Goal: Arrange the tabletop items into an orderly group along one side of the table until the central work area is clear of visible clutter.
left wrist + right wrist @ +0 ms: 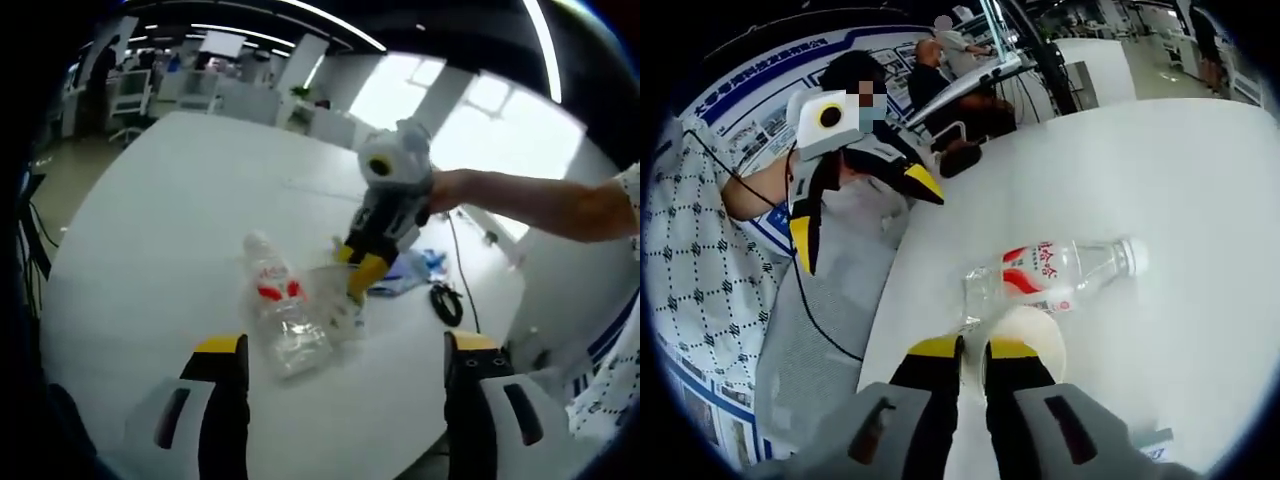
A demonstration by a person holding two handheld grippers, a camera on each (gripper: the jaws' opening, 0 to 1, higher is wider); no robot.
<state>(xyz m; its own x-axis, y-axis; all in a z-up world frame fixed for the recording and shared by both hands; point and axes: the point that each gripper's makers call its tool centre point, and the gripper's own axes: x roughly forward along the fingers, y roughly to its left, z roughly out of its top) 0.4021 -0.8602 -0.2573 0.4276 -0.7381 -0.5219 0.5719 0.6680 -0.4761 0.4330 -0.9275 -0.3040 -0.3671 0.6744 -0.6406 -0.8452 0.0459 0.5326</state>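
Note:
A clear plastic bottle (277, 308) (1060, 270) with a red label and white cap lies on its side on the white table (170, 220) (1190, 170). Right beside it stands a translucent cup (335, 300) (1038, 342). My right gripper (360, 272) (973, 350) is shut on the cup's rim, one finger inside and one outside. My left gripper (345, 350) (865, 225) hovers open in front of the bottle and holds nothing.
A blue and white packet (412, 268) and a coiled black cable (445, 302) lie past the cup near the table edge. A person in a patterned shirt (700, 250) stands at that edge. Office desks and chairs (140, 90) fill the room beyond.

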